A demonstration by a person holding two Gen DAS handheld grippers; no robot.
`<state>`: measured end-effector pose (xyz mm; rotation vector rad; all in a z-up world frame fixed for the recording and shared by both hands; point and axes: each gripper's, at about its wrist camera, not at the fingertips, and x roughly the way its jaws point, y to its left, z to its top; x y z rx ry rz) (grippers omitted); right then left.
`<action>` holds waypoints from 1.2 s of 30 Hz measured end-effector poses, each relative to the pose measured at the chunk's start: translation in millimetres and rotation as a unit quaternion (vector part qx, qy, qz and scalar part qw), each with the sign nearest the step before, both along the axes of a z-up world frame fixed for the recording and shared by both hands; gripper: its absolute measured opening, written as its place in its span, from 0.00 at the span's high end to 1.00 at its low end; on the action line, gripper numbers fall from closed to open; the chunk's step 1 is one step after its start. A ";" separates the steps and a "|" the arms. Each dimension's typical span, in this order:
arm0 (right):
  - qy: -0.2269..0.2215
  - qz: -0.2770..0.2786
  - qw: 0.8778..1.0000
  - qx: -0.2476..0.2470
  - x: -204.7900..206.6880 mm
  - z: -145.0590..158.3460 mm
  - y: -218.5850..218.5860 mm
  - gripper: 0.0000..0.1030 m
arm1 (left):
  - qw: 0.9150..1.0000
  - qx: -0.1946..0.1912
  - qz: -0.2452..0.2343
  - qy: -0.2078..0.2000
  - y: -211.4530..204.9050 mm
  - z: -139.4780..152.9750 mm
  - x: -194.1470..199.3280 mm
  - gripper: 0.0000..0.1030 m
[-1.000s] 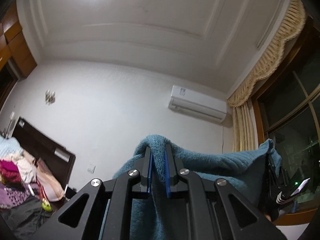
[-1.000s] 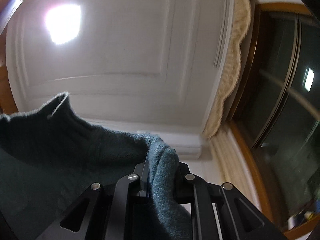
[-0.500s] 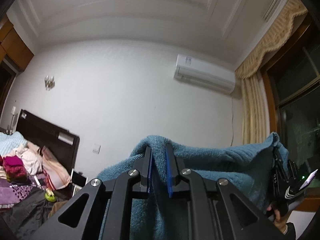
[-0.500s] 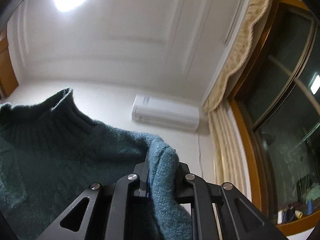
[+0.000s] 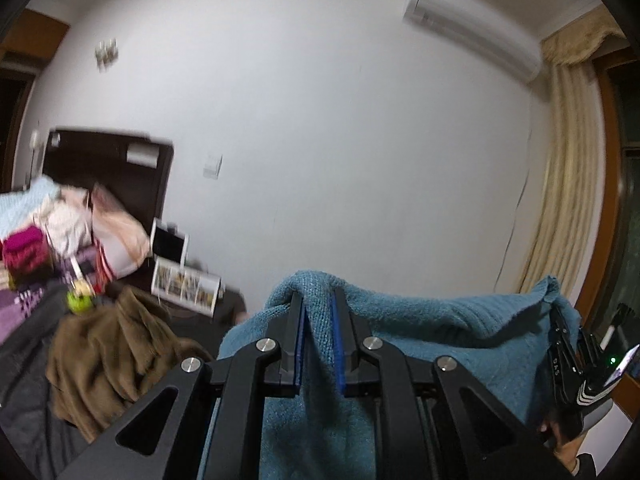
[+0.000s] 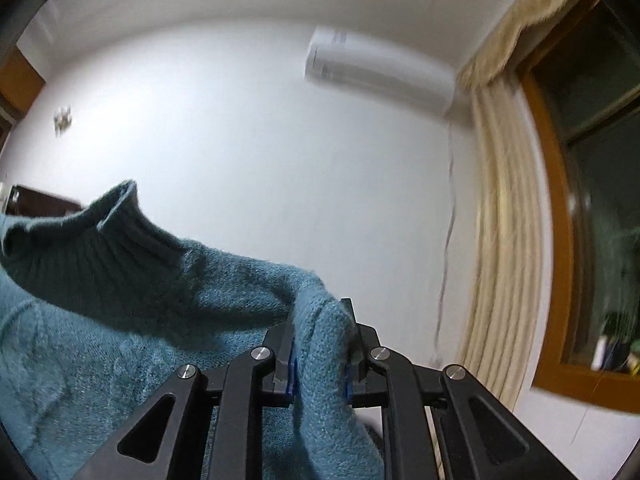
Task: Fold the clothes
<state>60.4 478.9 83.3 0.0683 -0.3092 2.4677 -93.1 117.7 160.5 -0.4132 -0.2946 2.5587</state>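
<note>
Teal knitted sweater held up in the air by both grippers, well clear of the bed

The left gripper (image 5: 318,312) pinches a fold of the fuzzy teal ribbed-collar sweater (image 5: 420,328) between its blue-padded fingers (image 5: 299,332); the right gripper (image 6: 320,332) is clamped on another bunched edge, collar (image 6: 100,232) sagging between them. Each bite looks thin, so I'd worry the heavy knit could slide out if the hands pull apart, or land on the crumpled brown blanket (image 5: 108,356) covering the dark bed (image 5: 24,360) and fold crooked
</note>
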 end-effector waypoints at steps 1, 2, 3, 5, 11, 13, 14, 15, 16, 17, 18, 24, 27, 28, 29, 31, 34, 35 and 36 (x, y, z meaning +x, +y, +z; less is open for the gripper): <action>-0.017 0.000 1.000 -0.012 -12.1 -9.2 8.2 0.85 | 1.000 -0.008 -0.001 -0.015 6.5 -10.7 -11.8 0.85; -0.032 -0.002 0.999 -0.021 -22.9 -19.3 14.5 0.85 | 0.999 -0.015 -0.002 -0.029 13.0 -21.3 -23.7 0.85; -0.042 -0.003 0.999 -0.025 -30.0 -27.1 17.7 0.85 | 0.999 -0.022 -0.003 -0.042 18.2 -31.3 -33.1 0.85; -0.067 -0.001 0.997 -0.037 -46.2 -43.1 25.5 0.85 | 0.997 -0.035 -0.003 -0.065 26.0 -49.7 -51.3 0.85; -0.146 0.008 0.987 -0.072 -93.6 -88.7 48.1 0.85 | 0.988 -0.063 -0.005 -0.138 39.4 -101.6 -99.3 0.85; -0.173 0.012 0.981 -0.084 -108.5 -102.5 54.8 0.85 | 0.985 -0.072 -0.006 -0.159 42.1 -116.9 -109.3 0.85; -0.186 0.011 0.979 -0.086 -114.5 -109.8 56.8 0.84 | 0.983 -0.076 -0.008 -0.169 43.2 -124.3 -115.1 0.85; -0.203 0.010 0.975 -0.088 -121.7 -120.0 58.1 0.84 | 0.980 -0.080 -0.011 -0.180 44.8 -133.1 -121.4 0.85; -0.224 0.011 0.971 -0.088 -128.7 -129.3 60.2 0.82 | 0.978 -0.085 -0.015 -0.190 47.1 -142.1 -126.9 0.85; -0.242 0.013 0.966 -0.089 -134.0 -136.7 62.2 0.77 | 0.975 -0.090 -0.019 -0.200 49.8 -149.9 -131.2 0.85; -0.260 0.015 0.961 -0.092 -139.1 -143.7 64.6 0.71 | 0.973 -0.093 -0.022 -0.208 52.1 -156.4 -135.0 0.85; -0.265 0.008 0.957 -0.115 -135.3 -160.1 69.8 0.15 | 0.965 -0.128 -0.020 -0.226 64.8 -174.4 -142.1 0.77; -0.266 0.011 0.957 -0.113 -129.0 -161.0 61.9 0.15 | 0.966 -0.124 -0.031 -0.223 63.6 -166.4 -137.4 0.67; -0.268 0.011 0.957 -0.109 -130.5 -162.7 60.9 0.15 | 0.968 -0.120 -0.035 -0.217 60.9 -160.0 -134.4 0.62; -0.268 0.009 0.958 -0.101 -139.2 -169.6 56.9 0.15 | 0.970 -0.114 -0.037 -0.211 57.1 -152.8 -132.2 0.56; -0.267 0.006 0.960 -0.081 -145.0 -174.3 49.8 0.15 | 0.974 -0.100 -0.039 -0.198 47.6 -137.8 -131.1 0.43; -0.270 0.001 0.961 -0.057 -148.2 -175.1 32.6 0.15 | 0.981 -0.090 -0.024 -0.172 32.8 -117.8 -132.1 0.23; -0.272 0.000 0.961 -0.053 -148.9 -174.4 29.9 0.15 | 0.982 -0.095 -0.015 -0.163 30.0 -113.7 -133.4 0.23; -0.274 0.000 0.960 -0.049 -149.7 -173.9 27.8 0.15 | 0.982 -0.101 -0.009 -0.161 28.5 -112.3 -136.9 0.23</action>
